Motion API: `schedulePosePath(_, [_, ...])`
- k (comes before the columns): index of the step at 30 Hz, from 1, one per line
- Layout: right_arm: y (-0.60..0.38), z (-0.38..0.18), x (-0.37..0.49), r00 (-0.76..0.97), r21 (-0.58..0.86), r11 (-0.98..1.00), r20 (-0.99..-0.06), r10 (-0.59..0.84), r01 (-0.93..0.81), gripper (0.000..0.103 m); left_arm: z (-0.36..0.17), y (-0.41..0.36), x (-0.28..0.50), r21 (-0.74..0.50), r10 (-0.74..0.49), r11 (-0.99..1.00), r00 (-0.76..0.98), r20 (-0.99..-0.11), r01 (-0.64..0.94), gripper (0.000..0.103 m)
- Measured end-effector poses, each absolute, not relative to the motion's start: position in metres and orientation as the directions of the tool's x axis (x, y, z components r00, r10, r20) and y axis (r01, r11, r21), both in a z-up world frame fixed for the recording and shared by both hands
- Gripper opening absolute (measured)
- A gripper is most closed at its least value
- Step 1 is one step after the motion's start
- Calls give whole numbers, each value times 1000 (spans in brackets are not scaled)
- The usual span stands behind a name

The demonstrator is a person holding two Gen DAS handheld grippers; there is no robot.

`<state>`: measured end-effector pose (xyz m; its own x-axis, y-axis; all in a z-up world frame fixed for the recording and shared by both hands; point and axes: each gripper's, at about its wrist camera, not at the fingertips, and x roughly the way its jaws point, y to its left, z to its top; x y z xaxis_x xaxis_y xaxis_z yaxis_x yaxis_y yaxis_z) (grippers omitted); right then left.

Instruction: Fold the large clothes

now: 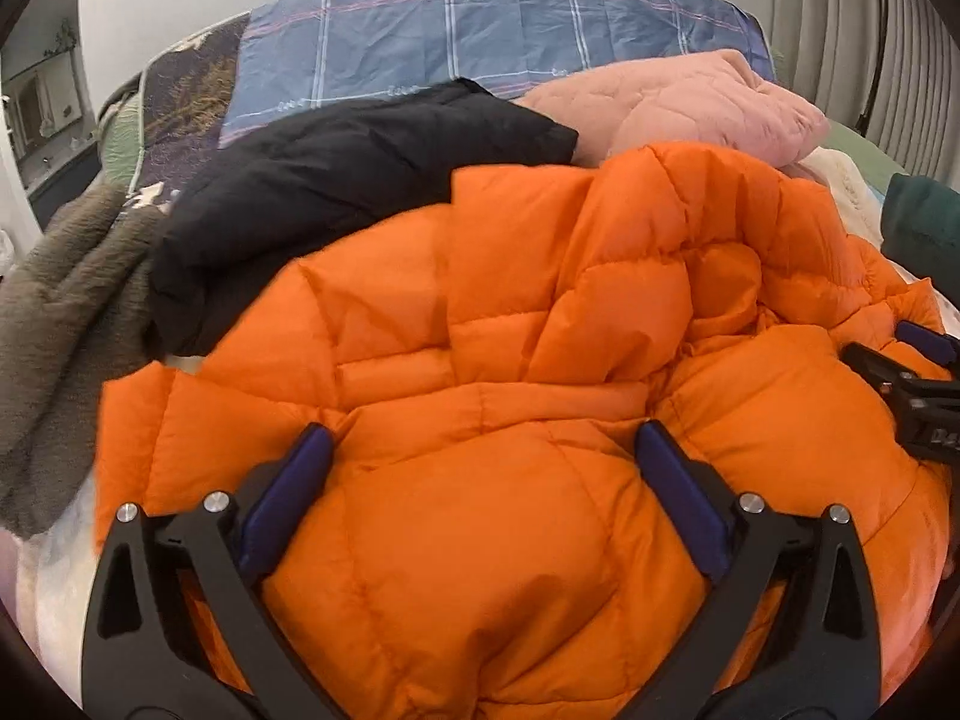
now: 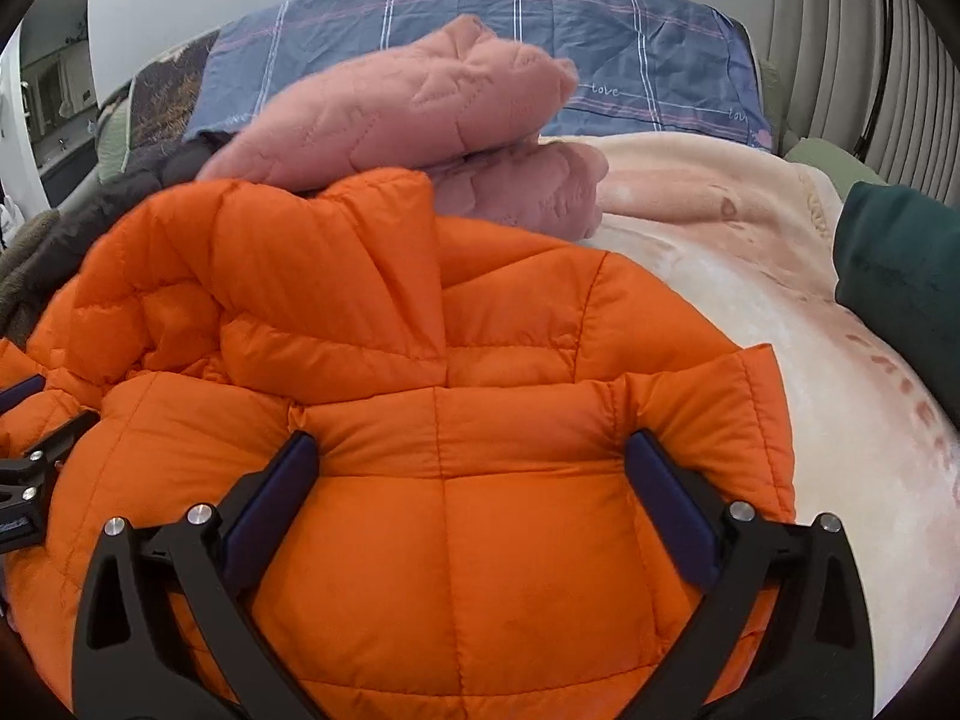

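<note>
**Puffy orange jacket under both open grippers: grip seams, not loft**

Closest to you, both grippers sit spread wide over the orange down jacket [image 1: 510, 372]. The left gripper [image 1: 483, 468] has its fingers fully apart with a bulge of jacket swelling up between them; the pads [image 1: 678, 498] look to rest against the fabric without pinching it. The right gripper [image 2: 471, 468] is the same, fingers apart across a quilted panel near the jacket's right edge, clamping nothing.

Expect the jacket to be light, very soft and springy, with a slick shell. A grab on a fat baffle will likely slide off or squeeze out, so take hold at a stitched seam, the hem or the edge of the hood [image 2: 336, 252], where the layers are thin. It will tend to puff back open after each fold.

The jacket lies bunched on the cream blanket [image 2: 750, 312] of the bed. Its sleeves and zipper cannot be made out, and its near edge is cut off below your grippers.

Further off lie a black garment [image 1: 336, 198], a pink quilted piece [image 2: 420, 102], a grey-brown fleece [image 1: 66, 324], partly covered, and a dark green item [image 2: 894, 258], cropped at the edge.
</note>
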<state>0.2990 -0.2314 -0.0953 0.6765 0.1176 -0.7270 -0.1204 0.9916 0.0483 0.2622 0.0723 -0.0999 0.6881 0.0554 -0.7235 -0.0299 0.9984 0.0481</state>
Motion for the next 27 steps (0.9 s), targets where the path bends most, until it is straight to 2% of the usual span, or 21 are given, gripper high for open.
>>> schedulePosePath(2, [-246,-76,280,673,90,988,-724,151,-125,102,-83,73,243,81,87,996,698,-711,-42,101])
schedulePosePath(6, [-268,-50,229,690,152,973,-686,232,-176,102,-45,87,184,65,33,998,766,-642,12,101])
schedulePosePath(8, [-270,-49,206,678,162,966,-689,257,-202,102,-38,98,154,44,2,998,769,-639,33,101])
schedulePosePath(10, [-265,-60,197,659,134,971,-716,232,-196,102,-47,103,137,35,-16,998,742,-671,52,101])
schedulePosePath(12, [-257,-83,204,617,63,985,-772,151,-162,102,-69,106,139,105,65,994,687,-724,16,101])
schedulePosePath(13, [-253,-98,210,580,36,986,-805,125,-164,102,-94,105,145,179,151,984,616,-773,-16,101])
schedulePosePath(14, [-251,-104,210,575,43,984,-807,136,-172,102,-107,107,147,177,158,984,590,-792,-26,101])
schedulePosePath(18, [-264,-71,179,631,72,983,-759,164,-169,102,-86,130,119,25,85,994,636,-767,-103,101])
schedulePosePath(21, [-291,-48,138,688,74,980,-703,184,-186,102,-64,148,75,-39,20,997,700,-714,-68,101])
schedulePosePath(24, [-332,-56,102,680,137,978,-703,208,-157,102,-66,170,31,-99,-53,995,707,-705,-25,101])
schedulePosePath(26, [-361,-75,83,632,238,965,-732,255,-114,97,-80,177,4,-161,-124,987,676,-726,8,101])
schedulePosePath(27, [-372,-83,76,607,287,953,-741,285,-97,86,-91,180,-8,-191,-160,981,646,-747,22,101])
